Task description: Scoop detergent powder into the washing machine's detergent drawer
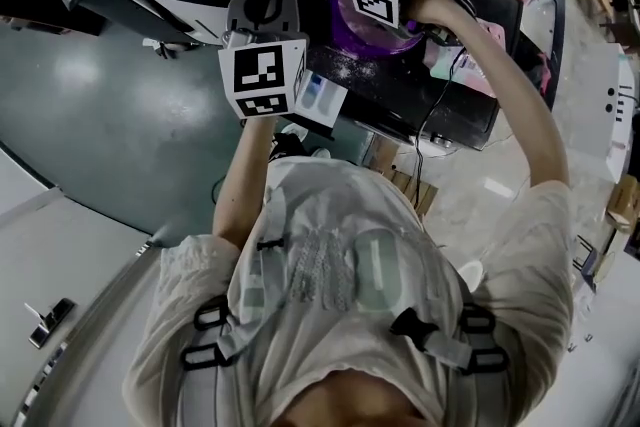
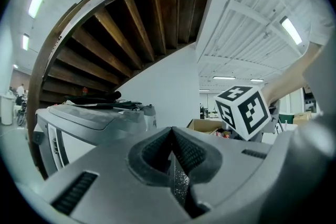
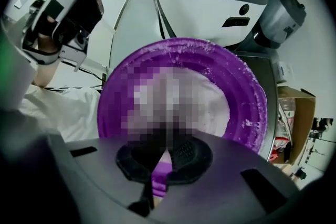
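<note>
My right gripper has its fingers clamped on the short handle of the purple scoop. Its bowl spreads out directly ahead of them, open side toward the camera. A heap of white detergent powder sits in the bowl, and grains cling to the rim. Further out, beyond the scoop, rises the white washing machine. The scoop is near it, but not over any opening that I can make out.

My left gripper has its fingers pressed together. A thin speckled sliver shows in the seam between them, too slight for me to name, so I judge that it carries nothing. These fingers point up and away, with the machine off to their left and the right gripper off to their right.

In the head view the scoop hangs above a black table, and spilled powder dusts the surface below and beside the right fingers. A small white-and-blue piece lies just beside the left gripper. I cannot tell whether it is the detergent drawer.

As I read it, the scoop is loaded and lifted. Carrying it to the drawer and tipping the powder in are not yet done.
</note>
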The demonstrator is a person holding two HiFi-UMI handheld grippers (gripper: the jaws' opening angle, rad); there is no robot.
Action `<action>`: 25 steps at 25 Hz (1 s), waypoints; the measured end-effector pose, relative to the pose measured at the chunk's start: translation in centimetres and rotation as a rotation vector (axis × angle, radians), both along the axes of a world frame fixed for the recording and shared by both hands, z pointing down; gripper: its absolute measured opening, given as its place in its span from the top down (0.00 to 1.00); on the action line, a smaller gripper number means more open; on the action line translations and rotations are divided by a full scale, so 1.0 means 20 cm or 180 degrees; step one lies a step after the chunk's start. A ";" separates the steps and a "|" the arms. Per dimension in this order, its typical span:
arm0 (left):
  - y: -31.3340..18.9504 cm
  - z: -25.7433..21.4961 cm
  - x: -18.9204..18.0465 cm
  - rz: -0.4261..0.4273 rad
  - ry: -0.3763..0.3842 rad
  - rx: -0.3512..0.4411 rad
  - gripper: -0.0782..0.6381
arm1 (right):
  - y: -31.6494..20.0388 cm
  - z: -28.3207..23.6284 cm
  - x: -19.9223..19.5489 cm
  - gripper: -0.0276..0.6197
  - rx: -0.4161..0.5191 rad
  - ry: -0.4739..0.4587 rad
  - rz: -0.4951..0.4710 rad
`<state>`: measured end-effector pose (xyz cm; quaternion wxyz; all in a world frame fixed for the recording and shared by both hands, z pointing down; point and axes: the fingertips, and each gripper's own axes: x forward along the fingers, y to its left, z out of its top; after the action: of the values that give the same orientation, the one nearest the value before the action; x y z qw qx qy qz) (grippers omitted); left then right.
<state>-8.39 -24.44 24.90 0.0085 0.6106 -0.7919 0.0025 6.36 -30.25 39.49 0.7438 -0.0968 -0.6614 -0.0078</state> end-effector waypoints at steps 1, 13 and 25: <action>0.01 0.01 -0.02 -0.0025 0.0008 -0.0003 0.86 | 0.00 0.01 0.00 0.95 -0.0007 0.0036 -0.0016; 0.03 0.07 -0.09 -0.0129 0.0126 -0.0094 0.86 | 0.15 0.04 0.00 0.95 -0.0861 0.0133 0.0126; 0.00 0.07 -0.06 -0.0047 0.0149 -0.0081 0.86 | 0.18 -0.09 -0.06 0.95 -0.1435 -0.0219 0.0748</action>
<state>-9.64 -24.38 26.34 0.0348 0.6045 -0.7959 -0.0017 5.12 -26.66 37.71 0.6763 -0.1823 -0.6780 0.2231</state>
